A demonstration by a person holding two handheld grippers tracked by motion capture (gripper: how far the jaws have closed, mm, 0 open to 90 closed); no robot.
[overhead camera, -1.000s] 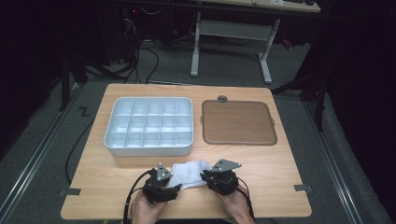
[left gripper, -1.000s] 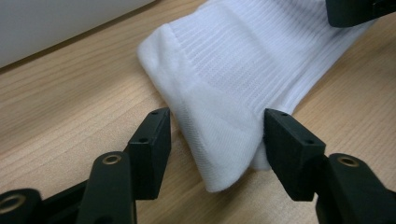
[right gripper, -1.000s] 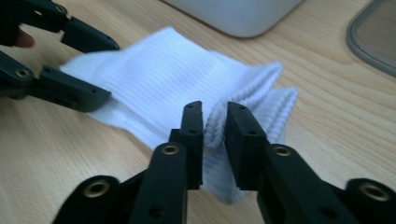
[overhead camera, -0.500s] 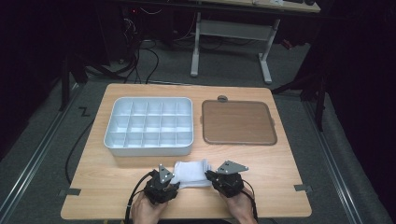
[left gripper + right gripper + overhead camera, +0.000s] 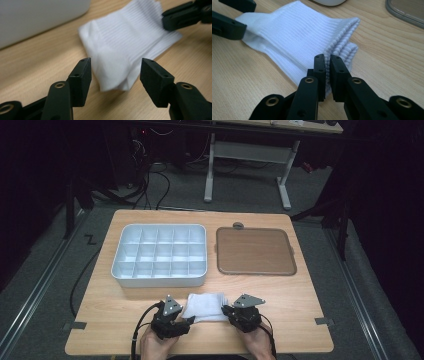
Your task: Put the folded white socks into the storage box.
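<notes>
Two grippers work at the near edge of the wooden table (image 5: 110, 320), one at each end of a folded white sock (image 5: 206, 306) that lies flat there, just in front of the white compartment tray (image 5: 159, 256). The right gripper (image 5: 327, 65) is clamped on the ribbed cuff end of the sock, its jaws almost together with the cloth pinched between them. The left gripper (image 5: 115, 72) has just been opening, and its jaws stand apart on either side of the sock's other end without pressing it; a brown tray (image 5: 255, 251) lies toward the far right corner.
</notes>
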